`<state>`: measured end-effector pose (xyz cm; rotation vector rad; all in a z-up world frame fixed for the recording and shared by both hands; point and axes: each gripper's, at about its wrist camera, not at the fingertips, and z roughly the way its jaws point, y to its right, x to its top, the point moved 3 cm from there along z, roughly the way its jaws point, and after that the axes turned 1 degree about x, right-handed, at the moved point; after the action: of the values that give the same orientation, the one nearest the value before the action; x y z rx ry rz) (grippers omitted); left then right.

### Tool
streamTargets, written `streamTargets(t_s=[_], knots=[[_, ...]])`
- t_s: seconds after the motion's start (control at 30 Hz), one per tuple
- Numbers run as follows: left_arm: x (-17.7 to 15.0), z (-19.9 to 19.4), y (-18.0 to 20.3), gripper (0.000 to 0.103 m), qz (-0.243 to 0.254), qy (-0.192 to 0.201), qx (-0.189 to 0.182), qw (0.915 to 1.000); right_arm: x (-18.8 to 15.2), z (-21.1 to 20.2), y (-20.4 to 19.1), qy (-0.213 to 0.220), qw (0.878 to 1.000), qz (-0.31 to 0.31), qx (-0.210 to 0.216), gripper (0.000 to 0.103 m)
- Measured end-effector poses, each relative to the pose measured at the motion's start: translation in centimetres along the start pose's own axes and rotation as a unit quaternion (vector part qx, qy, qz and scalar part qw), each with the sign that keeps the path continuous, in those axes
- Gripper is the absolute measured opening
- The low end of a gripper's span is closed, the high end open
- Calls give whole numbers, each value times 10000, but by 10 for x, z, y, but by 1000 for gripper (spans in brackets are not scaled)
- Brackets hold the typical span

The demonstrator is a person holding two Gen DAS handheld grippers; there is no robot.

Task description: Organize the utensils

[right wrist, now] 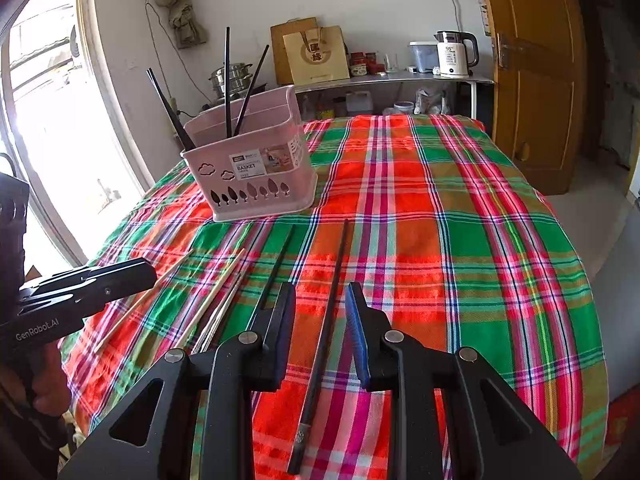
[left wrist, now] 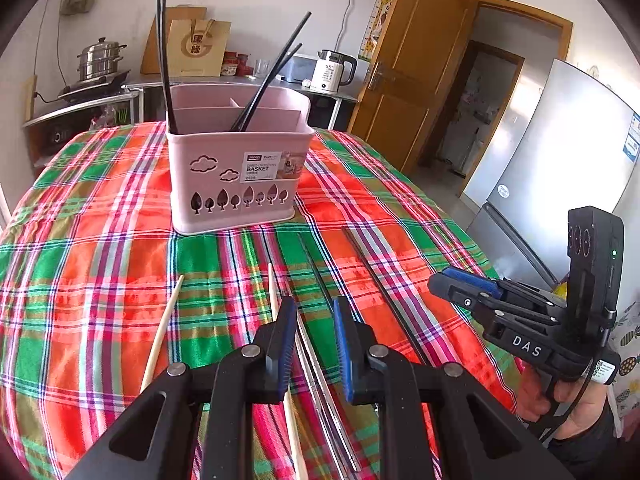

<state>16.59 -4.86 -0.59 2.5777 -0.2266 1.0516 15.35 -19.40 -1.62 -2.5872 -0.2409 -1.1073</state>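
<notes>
A pink utensil basket [left wrist: 236,168] [right wrist: 256,176] stands on the plaid tablecloth [left wrist: 80,264] [right wrist: 460,240] with several black chopsticks [left wrist: 264,84] [right wrist: 227,80] upright in it. My left gripper [left wrist: 314,344] is open above silver metal chopsticks [left wrist: 320,392] and a wooden chopstick [left wrist: 273,292]; another wooden chopstick [left wrist: 162,332] lies to the left. My right gripper [right wrist: 320,332] is open, straddling a black chopstick [right wrist: 326,328] that lies on the cloth. A second black chopstick [right wrist: 280,260] lies just to its left. The right gripper also shows in the left wrist view [left wrist: 460,284].
A counter [right wrist: 400,76] behind the table holds a white kettle [right wrist: 454,54], paper bags [right wrist: 320,56] and a steel steamer pot [left wrist: 100,58]. A wooden door [left wrist: 412,52] and a silver fridge [left wrist: 560,152] stand to the right. A bright window [right wrist: 48,120] is on the left.
</notes>
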Motion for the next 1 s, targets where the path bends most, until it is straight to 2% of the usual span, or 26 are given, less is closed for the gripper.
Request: streamTargets(t_s=[0.3,0.6,0.7,0.9,1.0], knots=[[11,56,3,18,-122,-589,-170,9980,1,38,9,-431,9991,-54,-8,26],[18,105,4,19,-137,-1047,-28,9944,4,64,14,-719,9974,-66,37,18],[18,116,2,18,-151,-1132,44,9934,6,71,15,-797,9968,-65,21,15],[21,125,8,19,37,-1045,92,9945,9,79,16,-881,9960,-148,-28,13],[23,129,10,18,140,-1039,119,9944,11,82,15,-902,9956,-212,-106,8]])
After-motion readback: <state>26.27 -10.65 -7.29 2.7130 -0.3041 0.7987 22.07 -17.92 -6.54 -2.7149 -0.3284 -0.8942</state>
